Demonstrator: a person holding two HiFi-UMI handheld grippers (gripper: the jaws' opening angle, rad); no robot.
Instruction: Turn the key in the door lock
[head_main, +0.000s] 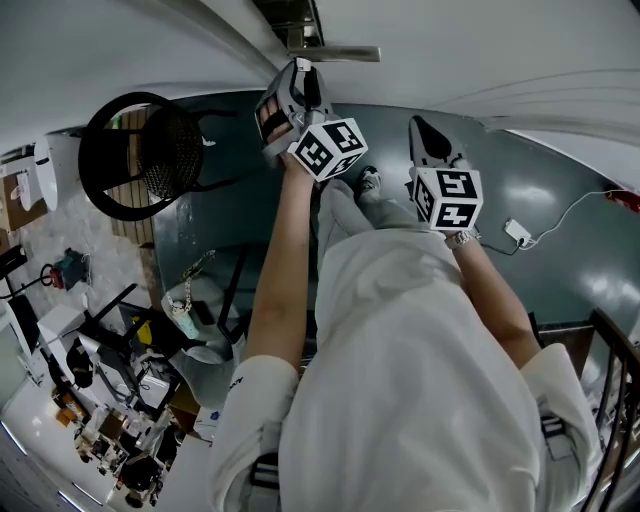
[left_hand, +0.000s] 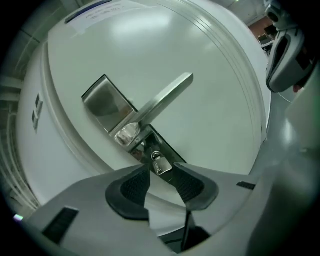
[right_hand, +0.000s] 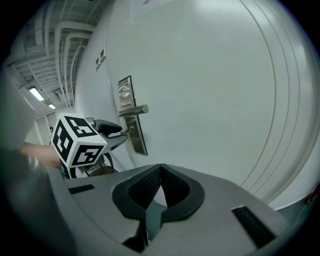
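In the left gripper view a small silver key sticks in the lock below the lever handle on the steel lock plate of the white door. My left gripper stands open, rolled to a slant. The key's head lies between its fingertips, and gaps show on both sides. In the right gripper view the left gripper reaches the lock under the handle. My right gripper is shut on nothing, held back from the door. In the head view both grippers point at the door.
A black round chair stands to the left on the dark floor. A cluttered bench fills the lower left. A white power strip with its cable lies on the floor at right, beside a dark railing.
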